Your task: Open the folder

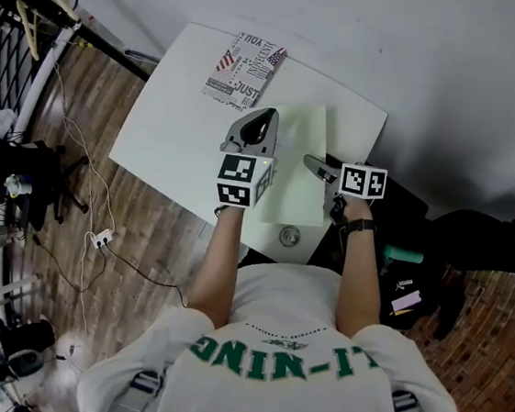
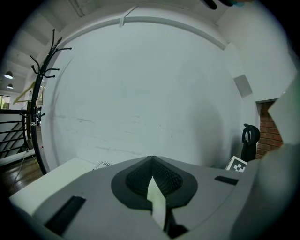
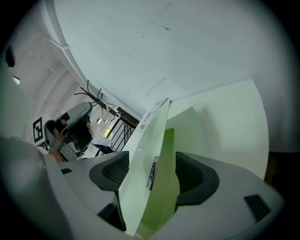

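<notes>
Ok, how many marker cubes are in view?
2. One cube sits on the left gripper, the other cube on the right gripper, both at the green folder. None seems hidden.

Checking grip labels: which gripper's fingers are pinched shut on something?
The left gripper: its fingers pinch a thin pale sheet. The right gripper's fingers stand apart around the folder.

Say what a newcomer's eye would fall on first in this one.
The pale green folder on the white table, with both grippers at it. The left gripper is shut on a pale edge of it, while the right gripper's jaws stand wide apart with the folder's edge between them. A printed booklet lies at the table's far corner.
</notes>
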{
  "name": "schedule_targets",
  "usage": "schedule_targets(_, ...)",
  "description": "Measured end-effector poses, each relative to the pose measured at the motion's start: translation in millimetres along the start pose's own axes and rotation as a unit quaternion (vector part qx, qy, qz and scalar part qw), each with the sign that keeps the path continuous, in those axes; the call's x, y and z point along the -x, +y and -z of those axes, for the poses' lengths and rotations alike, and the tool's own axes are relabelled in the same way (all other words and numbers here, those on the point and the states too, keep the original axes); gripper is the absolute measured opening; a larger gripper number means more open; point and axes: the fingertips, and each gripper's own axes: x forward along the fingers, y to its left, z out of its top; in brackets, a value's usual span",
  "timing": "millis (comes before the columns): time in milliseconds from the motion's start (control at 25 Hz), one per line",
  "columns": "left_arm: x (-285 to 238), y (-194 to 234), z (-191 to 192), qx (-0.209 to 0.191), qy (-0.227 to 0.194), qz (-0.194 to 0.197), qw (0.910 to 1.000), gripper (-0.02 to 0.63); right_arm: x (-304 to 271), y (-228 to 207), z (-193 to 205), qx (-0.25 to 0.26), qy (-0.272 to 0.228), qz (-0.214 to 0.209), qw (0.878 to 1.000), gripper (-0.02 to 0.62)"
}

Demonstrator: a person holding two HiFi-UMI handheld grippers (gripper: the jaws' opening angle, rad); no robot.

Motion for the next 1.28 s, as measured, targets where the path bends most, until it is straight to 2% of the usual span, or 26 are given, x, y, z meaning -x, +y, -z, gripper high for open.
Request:
schedule_targets(80, 2.3, 3.4, 1.5, 0.003, 0.001, -0.005, 1.0000, 0.014, -2.0, -1.3, 0.2, -0.011, 0.002, 0.002, 1.000, 0.306)
schedule_targets(160, 5.1, 6.0, 2.1, 0.004, 0.001, -0.009, 1.0000, 0.014, -2.7, -5.0, 0.4, -0.017, 0.002, 0.014, 1.000, 0.277)
schedule_targets(480, 18.3, 16.9, 8.3, 0.006, 0.006, -0.021, 0.9997, 0.014, -0.9, -11.3, -1.5, -0.025, -0.005, 0.050, 0.998, 0.119)
schedule_targets(1280, 84.2, 46.1, 6.3, 0.010, -0.018, -0.051, 0.9985, 0.014, 4.2, 68.1, -16.5, 0.028, -0.012, 0.061, 0.998, 0.060)
